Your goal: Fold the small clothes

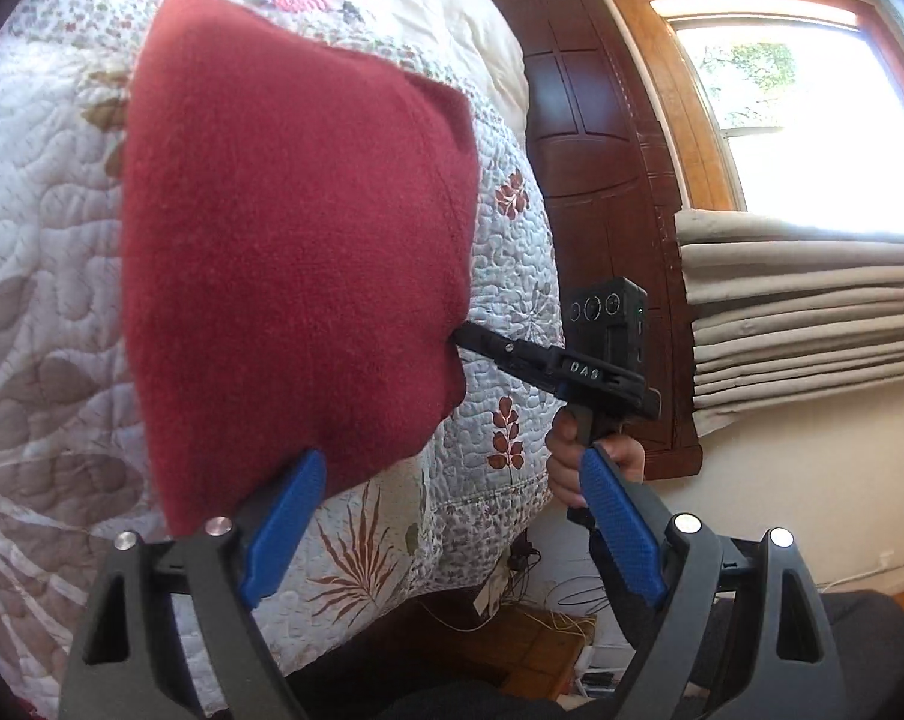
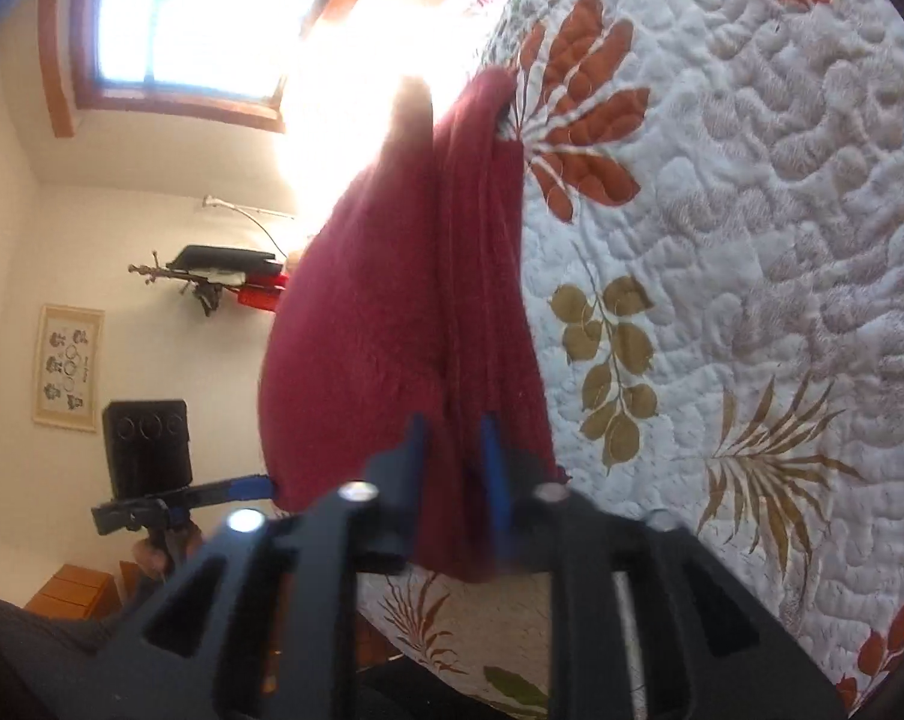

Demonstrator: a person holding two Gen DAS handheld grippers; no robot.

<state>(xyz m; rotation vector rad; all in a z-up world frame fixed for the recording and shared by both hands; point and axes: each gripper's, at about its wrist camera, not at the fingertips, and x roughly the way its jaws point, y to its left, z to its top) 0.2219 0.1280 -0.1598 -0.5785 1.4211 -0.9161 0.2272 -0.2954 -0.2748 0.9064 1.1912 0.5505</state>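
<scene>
A dark red knitted cloth [image 1: 296,228] hangs doubled over the floral quilt [image 1: 38,252]. In the left wrist view my left gripper [image 1: 452,531] stands wide open; its left finger [image 1: 284,528] overlaps the cloth's lower corner and nothing sits between the pads. My right gripper [image 1: 461,336] comes in from the right and pinches the cloth's right edge. The right wrist view shows the right gripper [image 2: 455,444] shut on the folded red cloth [image 2: 392,300], which hangs in layers. Off to the left there, the left gripper [image 2: 266,486] touches the cloth's corner.
The quilted bed [image 2: 752,240] fills most of both views. A dark wooden headboard [image 1: 596,138], a bright window [image 1: 812,108] and stacked beige curtain folds [image 1: 812,324] stand to the right. Cables and a wooden box [image 1: 542,630] lie on the floor. A hand [image 1: 572,462] holds the right gripper.
</scene>
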